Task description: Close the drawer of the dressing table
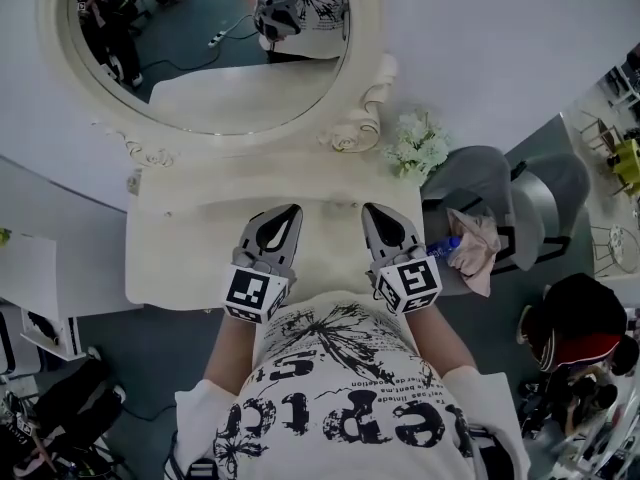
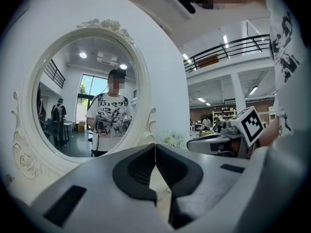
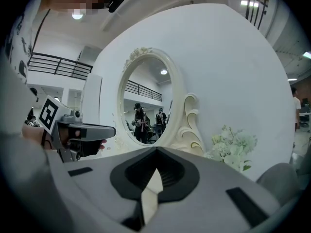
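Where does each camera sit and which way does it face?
Head view: on the person's head, steeply down at the dressing table; left gripper, right gripper, forearms, shirt show.
Left gripper view: on left gripper, along shut jaws toward the mirror; right gripper at right.
Right gripper view: on right gripper, toward mirror and flowers; left gripper at left.
Shared: mirror, flowers.
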Demonstrator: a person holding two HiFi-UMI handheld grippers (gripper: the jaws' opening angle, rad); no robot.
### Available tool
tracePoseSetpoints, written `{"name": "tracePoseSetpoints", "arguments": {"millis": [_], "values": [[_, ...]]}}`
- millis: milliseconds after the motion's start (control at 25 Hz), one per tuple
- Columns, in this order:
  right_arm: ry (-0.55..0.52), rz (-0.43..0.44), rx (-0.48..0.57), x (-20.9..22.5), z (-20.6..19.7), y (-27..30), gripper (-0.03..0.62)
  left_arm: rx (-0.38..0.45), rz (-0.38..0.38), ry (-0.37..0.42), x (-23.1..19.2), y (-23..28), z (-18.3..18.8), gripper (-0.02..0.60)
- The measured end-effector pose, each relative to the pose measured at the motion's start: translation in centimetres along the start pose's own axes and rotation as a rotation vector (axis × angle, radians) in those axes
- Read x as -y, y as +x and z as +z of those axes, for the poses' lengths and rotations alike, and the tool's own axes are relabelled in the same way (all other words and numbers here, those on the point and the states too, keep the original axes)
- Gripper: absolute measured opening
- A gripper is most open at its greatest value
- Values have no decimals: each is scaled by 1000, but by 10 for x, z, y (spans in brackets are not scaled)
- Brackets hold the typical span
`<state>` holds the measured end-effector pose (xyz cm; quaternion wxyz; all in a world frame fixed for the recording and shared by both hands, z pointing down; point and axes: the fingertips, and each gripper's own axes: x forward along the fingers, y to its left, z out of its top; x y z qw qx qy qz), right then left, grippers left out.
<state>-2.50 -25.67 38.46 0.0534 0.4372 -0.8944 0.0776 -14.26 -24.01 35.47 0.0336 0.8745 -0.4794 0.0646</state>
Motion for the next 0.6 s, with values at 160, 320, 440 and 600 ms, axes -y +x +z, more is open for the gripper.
{"name": "tracePoseSetpoints", "arguments": {"millis": [160,320,440,600], "values": [[15,5,-8,-4,-3,-1,17,-2,4,-4,0,-4,0,20],[19,14,-10,-11,-3,-3,17,-3,3,-1,-1,-11,1,20],[24,11,-13,-13,-4,-5,17,-2,0,-2,-1,-14,-1,20],[32,4,-16,-12,-7,-6,17,-3,-1,-5,0,-15,-3,20]]}}
